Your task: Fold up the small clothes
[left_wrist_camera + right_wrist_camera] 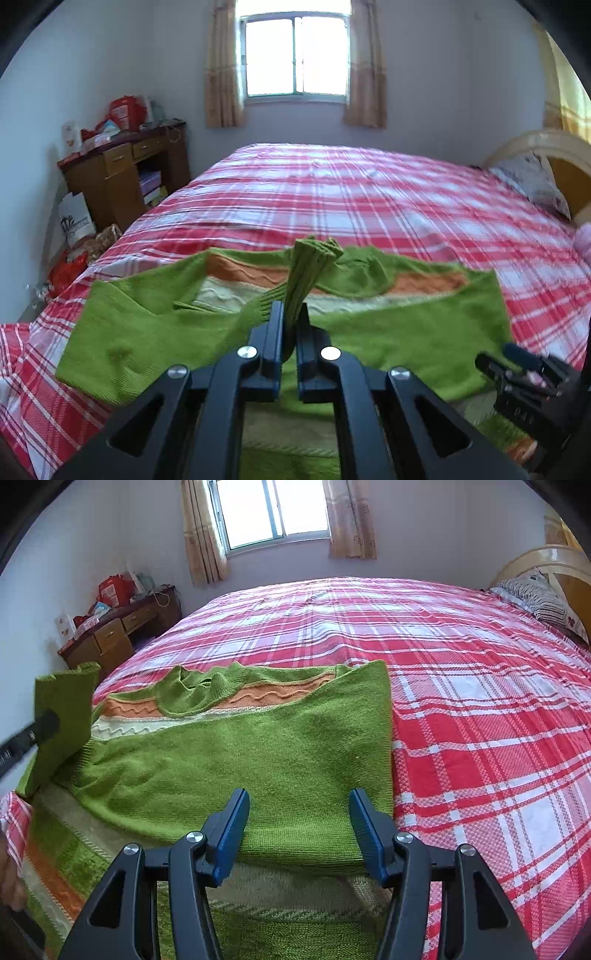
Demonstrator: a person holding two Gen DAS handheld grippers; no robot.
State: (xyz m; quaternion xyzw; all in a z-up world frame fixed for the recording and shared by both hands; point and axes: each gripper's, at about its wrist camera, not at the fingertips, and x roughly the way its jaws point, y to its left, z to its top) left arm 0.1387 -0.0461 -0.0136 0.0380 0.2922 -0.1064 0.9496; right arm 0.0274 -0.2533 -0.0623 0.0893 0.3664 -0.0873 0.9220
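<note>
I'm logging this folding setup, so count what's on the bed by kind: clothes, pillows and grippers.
Clothes: 1, the green sweater with orange and cream stripes, its cuff pinched in the left gripper.
Pillows: 1, the patterned pillow by the headboard.
Grippers: 2, the left shut on the cuff, the right gripper open over the sweater.
Total: 4.

left wrist: low, close, faces window [295,55] | right wrist: same; shared bed [480,701]
</note>
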